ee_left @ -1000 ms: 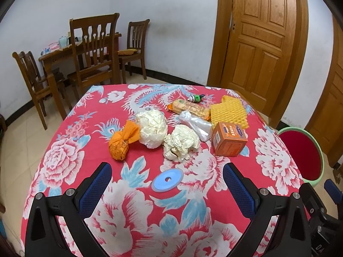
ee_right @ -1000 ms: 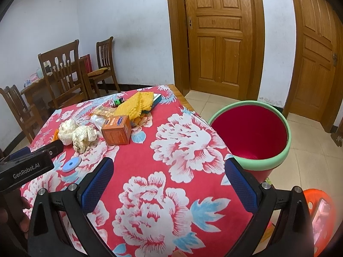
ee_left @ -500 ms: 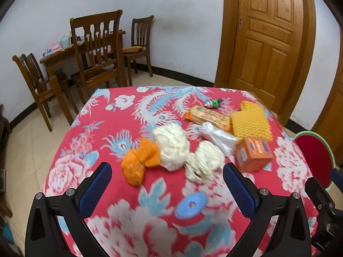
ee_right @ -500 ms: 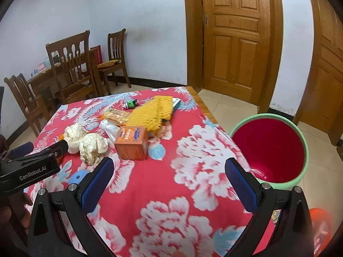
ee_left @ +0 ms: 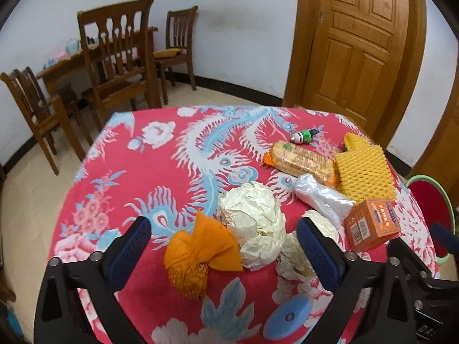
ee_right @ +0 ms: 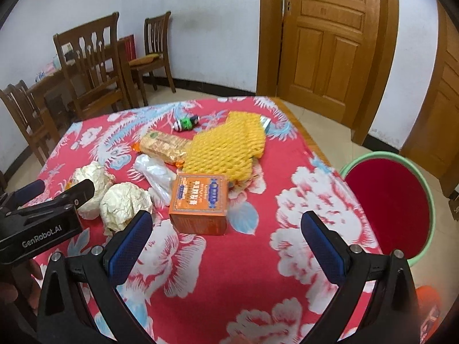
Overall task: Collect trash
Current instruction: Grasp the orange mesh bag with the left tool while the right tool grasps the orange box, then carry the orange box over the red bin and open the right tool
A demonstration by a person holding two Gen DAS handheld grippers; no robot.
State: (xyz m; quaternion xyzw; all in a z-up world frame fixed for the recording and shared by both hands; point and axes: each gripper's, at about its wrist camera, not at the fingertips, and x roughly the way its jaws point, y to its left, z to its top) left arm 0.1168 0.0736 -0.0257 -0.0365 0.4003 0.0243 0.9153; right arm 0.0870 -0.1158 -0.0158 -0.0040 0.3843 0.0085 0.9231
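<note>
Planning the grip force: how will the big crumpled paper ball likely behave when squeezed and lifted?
The crumpled paper ball looks creased and hollow, so probably light and crushable. Its round shape may roll if nudged. It touches the orange wrapper, which might shift too.

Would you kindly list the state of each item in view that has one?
Left tool: jaws closing, nothing gripped.
Right tool: open, empty.
Orange box: closed, lying flat.
Paper balls: crumpled.
Bin: upright, looks empty.
Door: shut.
Cracker pack: lying flat.
</note>
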